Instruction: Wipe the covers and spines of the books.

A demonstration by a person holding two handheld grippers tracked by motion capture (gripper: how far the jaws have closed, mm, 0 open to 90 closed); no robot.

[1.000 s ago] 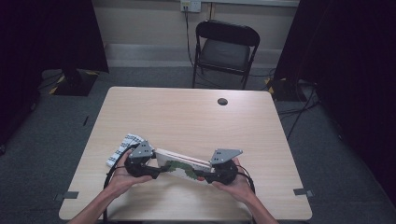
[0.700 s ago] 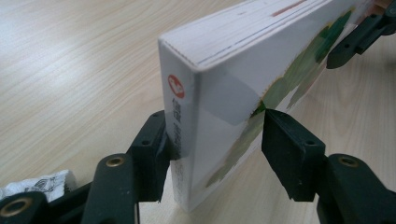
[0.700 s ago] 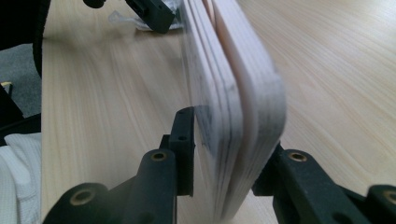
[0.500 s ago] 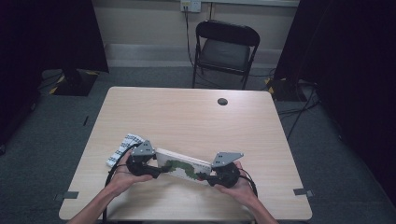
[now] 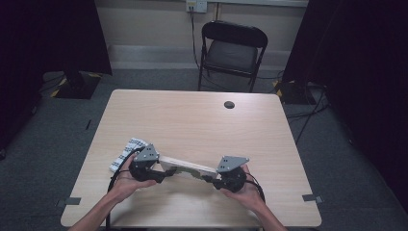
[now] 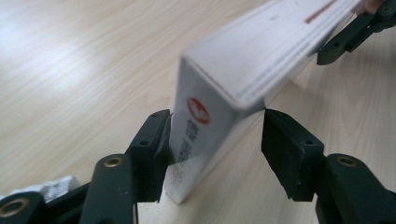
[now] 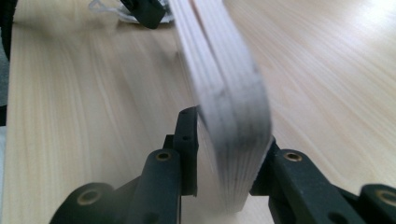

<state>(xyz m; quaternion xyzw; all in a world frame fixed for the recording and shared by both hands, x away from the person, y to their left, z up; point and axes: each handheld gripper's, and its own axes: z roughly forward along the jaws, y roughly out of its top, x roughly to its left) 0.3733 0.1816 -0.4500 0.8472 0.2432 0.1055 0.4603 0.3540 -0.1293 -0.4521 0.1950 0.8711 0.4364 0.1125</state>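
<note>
A red round logo with a white mark sits on the near end face of the white box [image 6: 210, 135], above lines of small dark print too blurred to read. A red-brown stripe runs along the box's long face; no words are legible.

Both forearms enter from the near edge of the table and angle inward. The left hand [image 5: 126, 179] cups the left gripper [image 5: 166, 173], which points right; its jaws have just been closing onto one end of a box [image 5: 188, 167]. The right hand [image 5: 248, 188] cups the right gripper [image 5: 208, 178], which points left; its jaws have just been closing on the other end
</note>
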